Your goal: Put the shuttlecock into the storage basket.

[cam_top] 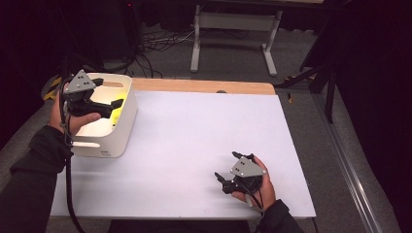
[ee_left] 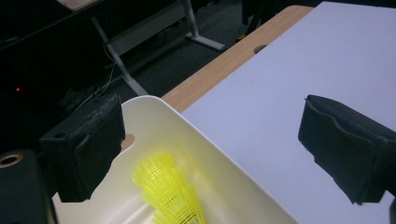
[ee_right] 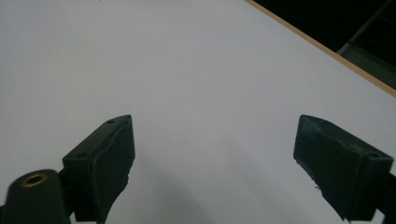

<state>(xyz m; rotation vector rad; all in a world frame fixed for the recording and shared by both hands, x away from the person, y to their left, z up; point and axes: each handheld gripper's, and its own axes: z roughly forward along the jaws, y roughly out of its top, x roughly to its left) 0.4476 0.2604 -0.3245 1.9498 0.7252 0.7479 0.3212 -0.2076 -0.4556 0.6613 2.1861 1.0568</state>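
Left hand-held gripper [cam_top: 108, 94] released, jaws wide over white bin [cam_top: 124, 124] at worktop [cam_top: 194, 145] left edge; yellow shuttlecocks [ee_left: 170, 191] inside. Right hand-held gripper [cam_top: 228, 166] released, empty, above bare surface.

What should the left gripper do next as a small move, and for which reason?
Probably lift the left gripper clear of the white bin. Its jaws stand wide open with nothing between them, and the yellow shuttlecocks already lie inside the bin below.
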